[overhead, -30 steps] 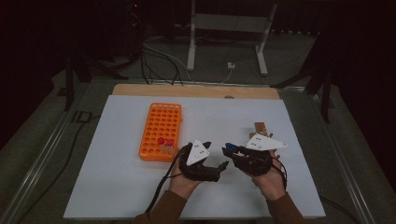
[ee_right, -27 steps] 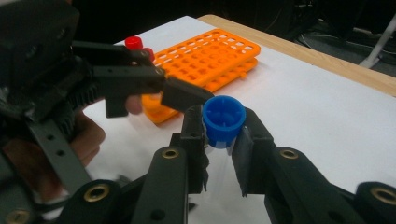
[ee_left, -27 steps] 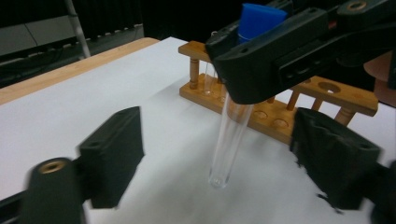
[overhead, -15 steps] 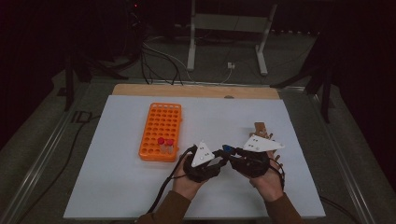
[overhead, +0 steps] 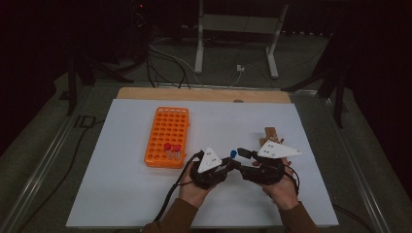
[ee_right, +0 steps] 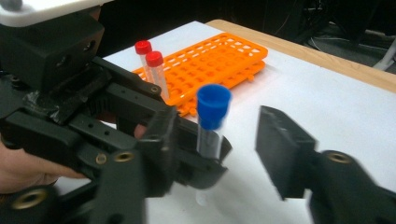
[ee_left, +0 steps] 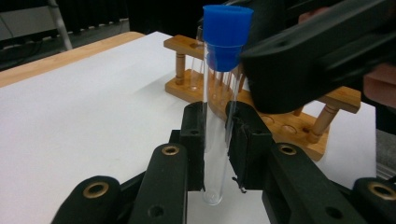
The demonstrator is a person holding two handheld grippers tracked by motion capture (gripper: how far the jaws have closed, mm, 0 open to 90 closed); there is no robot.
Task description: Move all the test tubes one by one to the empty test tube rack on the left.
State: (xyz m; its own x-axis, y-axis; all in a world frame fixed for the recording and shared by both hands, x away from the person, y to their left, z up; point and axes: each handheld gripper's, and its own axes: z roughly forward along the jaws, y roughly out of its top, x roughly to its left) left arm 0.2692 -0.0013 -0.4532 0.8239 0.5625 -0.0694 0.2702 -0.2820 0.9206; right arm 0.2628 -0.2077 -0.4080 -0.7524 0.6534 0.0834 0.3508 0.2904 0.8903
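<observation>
1. table (overhead: 121,204) has a big white sheet over it; a strip of bare wood (overhead: 204,94) peeks out along the far edge
2. orange tube rack (overhead: 167,133) lies flat on the white, left of middle; two red-capped tubes (overhead: 171,150) stand in its near end
3. small wooden rack (ee_left: 299,126) stands on the white over to the right, well apart from the orange one
</observation>
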